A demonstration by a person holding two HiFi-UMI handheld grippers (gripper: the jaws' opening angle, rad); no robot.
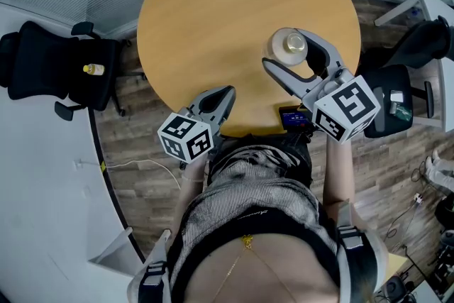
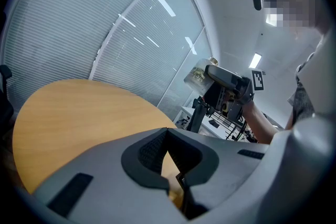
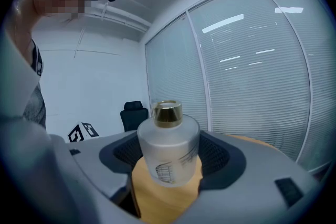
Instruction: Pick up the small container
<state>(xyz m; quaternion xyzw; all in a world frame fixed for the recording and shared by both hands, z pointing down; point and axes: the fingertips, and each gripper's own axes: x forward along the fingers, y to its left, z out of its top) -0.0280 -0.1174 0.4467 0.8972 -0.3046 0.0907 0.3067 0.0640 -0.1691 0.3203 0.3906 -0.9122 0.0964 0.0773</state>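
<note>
Right gripper [image 1: 282, 47]: my jaws are pinched on the small container [image 3: 169, 149], one on each frosted side.
Container: over the near-right part of the round table [image 1: 213, 10]; I judge it lifted clear of the wood.
Axis: upright, gold cap on top, standing across my jaws' line.
Left gripper [image 1: 221, 97]: pressed together, empty, at the table's near edge, well apart from the container.
Nearer hand: the right.
Next: probably just keep it level.

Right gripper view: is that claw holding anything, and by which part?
The right claw clamps the frosted bottle by the sides of its round body, below the gold cap; left claw empty.
</note>
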